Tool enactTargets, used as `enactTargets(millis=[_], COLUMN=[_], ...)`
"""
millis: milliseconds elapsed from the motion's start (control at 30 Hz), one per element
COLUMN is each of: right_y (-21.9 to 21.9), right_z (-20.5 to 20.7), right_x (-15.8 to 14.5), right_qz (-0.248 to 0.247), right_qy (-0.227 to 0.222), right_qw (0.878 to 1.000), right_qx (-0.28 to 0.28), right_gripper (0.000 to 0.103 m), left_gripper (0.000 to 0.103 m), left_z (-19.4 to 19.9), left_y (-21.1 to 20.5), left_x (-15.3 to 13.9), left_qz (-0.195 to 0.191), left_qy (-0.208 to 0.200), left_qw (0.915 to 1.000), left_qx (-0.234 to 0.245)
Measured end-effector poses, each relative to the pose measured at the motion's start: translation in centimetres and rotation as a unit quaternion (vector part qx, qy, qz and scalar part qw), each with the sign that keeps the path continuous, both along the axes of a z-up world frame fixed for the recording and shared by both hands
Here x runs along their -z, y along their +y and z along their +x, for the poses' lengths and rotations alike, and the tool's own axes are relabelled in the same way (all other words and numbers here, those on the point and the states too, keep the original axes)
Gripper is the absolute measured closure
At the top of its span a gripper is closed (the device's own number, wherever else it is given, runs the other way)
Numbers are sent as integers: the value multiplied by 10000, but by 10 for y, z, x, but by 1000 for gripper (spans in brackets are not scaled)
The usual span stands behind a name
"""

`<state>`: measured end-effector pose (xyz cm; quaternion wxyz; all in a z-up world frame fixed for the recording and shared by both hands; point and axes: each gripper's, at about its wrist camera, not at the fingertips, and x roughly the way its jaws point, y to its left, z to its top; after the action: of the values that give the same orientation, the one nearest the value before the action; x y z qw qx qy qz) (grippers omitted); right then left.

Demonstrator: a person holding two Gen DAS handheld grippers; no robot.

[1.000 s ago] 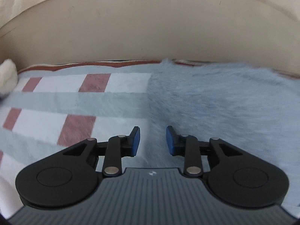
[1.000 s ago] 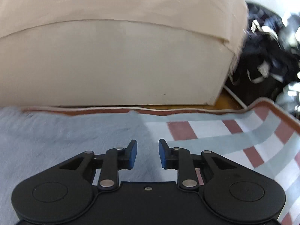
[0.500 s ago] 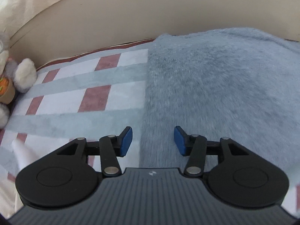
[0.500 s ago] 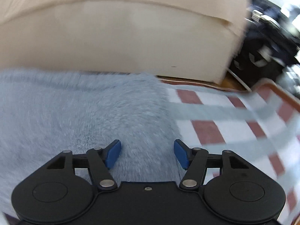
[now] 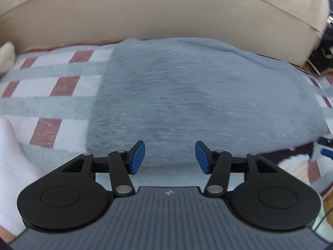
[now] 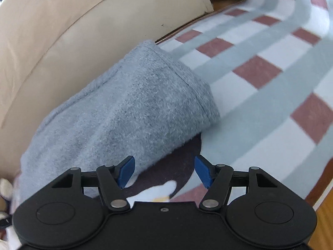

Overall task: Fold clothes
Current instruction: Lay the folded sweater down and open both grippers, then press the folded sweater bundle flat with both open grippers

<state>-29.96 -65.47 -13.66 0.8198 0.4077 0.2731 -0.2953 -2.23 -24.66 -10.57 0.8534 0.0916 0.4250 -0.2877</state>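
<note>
Both grippers hang spread wide and hold nothing: the left gripper (image 5: 169, 157) above the near edge of the grey fleece garment (image 5: 197, 95), the right gripper (image 6: 164, 171) above its near right corner. That garment lies folded on a checked rug (image 6: 270, 79), its far side against a beige sofa (image 6: 62, 31). A dark cloth (image 6: 179, 162) shows from under it, and a white plush toy (image 5: 6, 56) sits far left.

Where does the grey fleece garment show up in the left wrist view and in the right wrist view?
Left wrist: grey fleece garment fills the centre, ahead of the open left gripper.
Right wrist: it lies centre-left, running diagonally, its near edge by the open right gripper.
Shared landmark: the checked rug beneath it, with the beige sofa front behind.
</note>
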Motion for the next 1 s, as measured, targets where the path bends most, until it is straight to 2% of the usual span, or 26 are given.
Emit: enactTargets(millis=[133,200,233,300,367,433,467,533,600,667,700,833,933,1000], right_y=[7,24,35,50,53,50,49,49,45,40,37,28,21,12], right_z=[-2,17,24,30,32,35,34,33,31,26,24,20,19,17], right_x=[-8,-21,-29,-42,-50,-58,-60,-65,-65,-57,-52,-37,-29,-20], right_qz=[292,-80,-343,-550,-223,123,53,-89,-146,-26,27,130,108,110], right_qy=[-368,-142,-82,-237,-369,-355,-354,-352,-232,-107,-133,-171,-163,-113], right_qw=[9989,9982,9963,9945,9970,9983,9983,9984,9989,9996,9997,9996,9996,9998], right_qx=[-59,-577,-779,-854,-645,-455,-451,-442,-387,-246,-219,-191,-220,-132], right_gripper=[34,34,34,34,34,34,34,34,34,34,34,34,34,34], left_gripper=[50,50,50,47,45,45,45,45,44,43,43,43,43,43], left_z=[-21,-25,-28,-29,-26,-15,-11,-10,-14,-20,-23,-35,-29,-22], left_y=[-12,-18,-22,-35,-49,-63,-67,-63,-46,-25,-19,-2,-13,-30], left_x=[-24,-41,-53,-75,-97,-113,-122,-138,-146,-143,-138,-112,-83,-64], left_qz=[203,293,424,608,718,658,580,226,-336,-713,-737,-526,-376,-135], left_qy=[-37,30,-67,-363,-590,-550,-602,-721,-622,-320,-257,-396,-503,-762], left_qw=[9996,9990,9983,9963,9940,9938,9937,9941,9951,9947,9946,9950,9942,9944], left_qx=[214,345,404,483,573,707,741,781,694,664,690,752,878,719])
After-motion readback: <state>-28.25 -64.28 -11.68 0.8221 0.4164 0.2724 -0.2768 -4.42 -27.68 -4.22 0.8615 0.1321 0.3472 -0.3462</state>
